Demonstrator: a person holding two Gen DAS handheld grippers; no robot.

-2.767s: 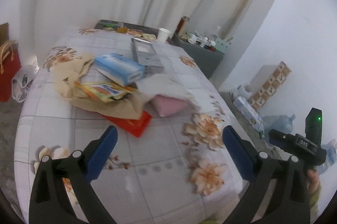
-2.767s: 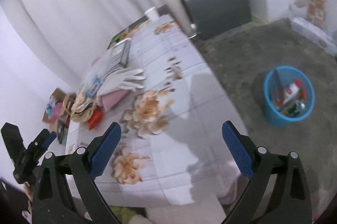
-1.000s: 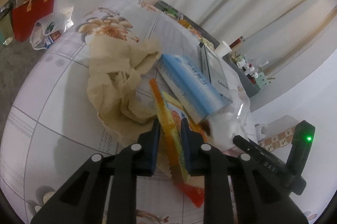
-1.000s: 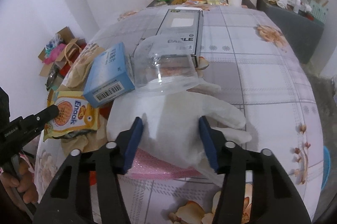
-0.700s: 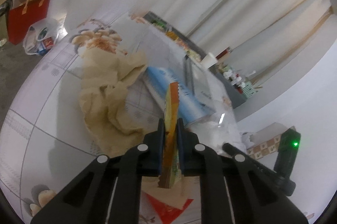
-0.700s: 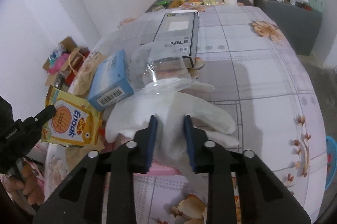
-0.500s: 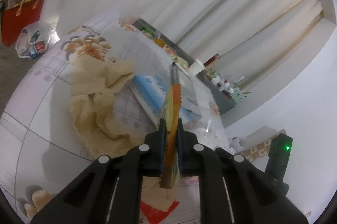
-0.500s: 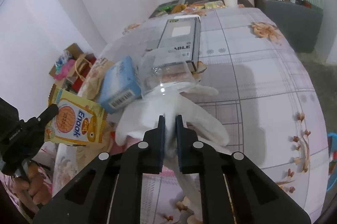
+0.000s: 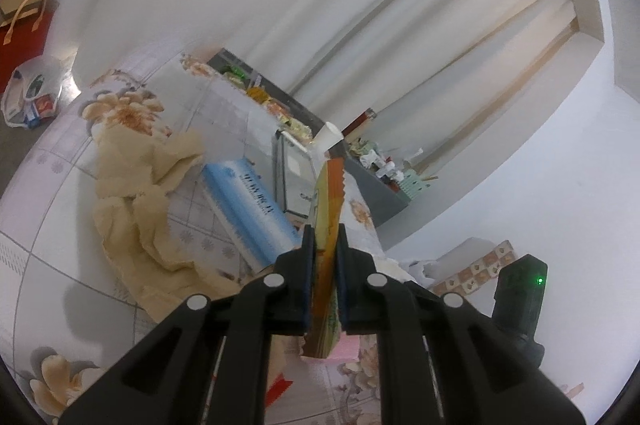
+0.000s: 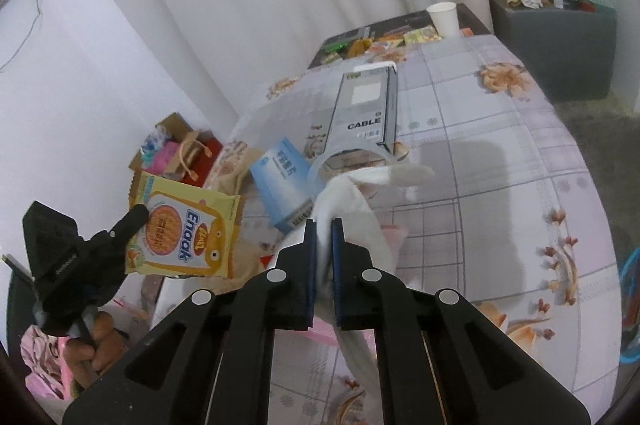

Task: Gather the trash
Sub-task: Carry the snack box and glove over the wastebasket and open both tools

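A yellow-orange Enaak snack packet (image 10: 184,233) hangs above the flowered table (image 10: 500,161), with my left gripper (image 9: 324,237) shut on it. In the left wrist view the packet (image 9: 328,209) stands edge-on between the pads. My right gripper (image 10: 324,225) is shut on a white glove (image 10: 356,201), which is lifted off the table with its fingers drooping to the right. A clear plastic cup (image 10: 344,161) lies at the glove's far end; I cannot tell whether it rests on the glove.
On the table lie a blue box (image 9: 248,209), a grey CABLE box (image 10: 364,113), crumpled beige paper (image 9: 136,209), a pink pad (image 9: 348,349) and a paper cup (image 10: 442,13). A blue bin (image 10: 630,305) stands on the floor at right, and a grey cabinet (image 10: 560,37) behind it.
The left gripper closed on the snack packet and lifted it off the beige paper. The right gripper shut on the white glove and raised it from the table.
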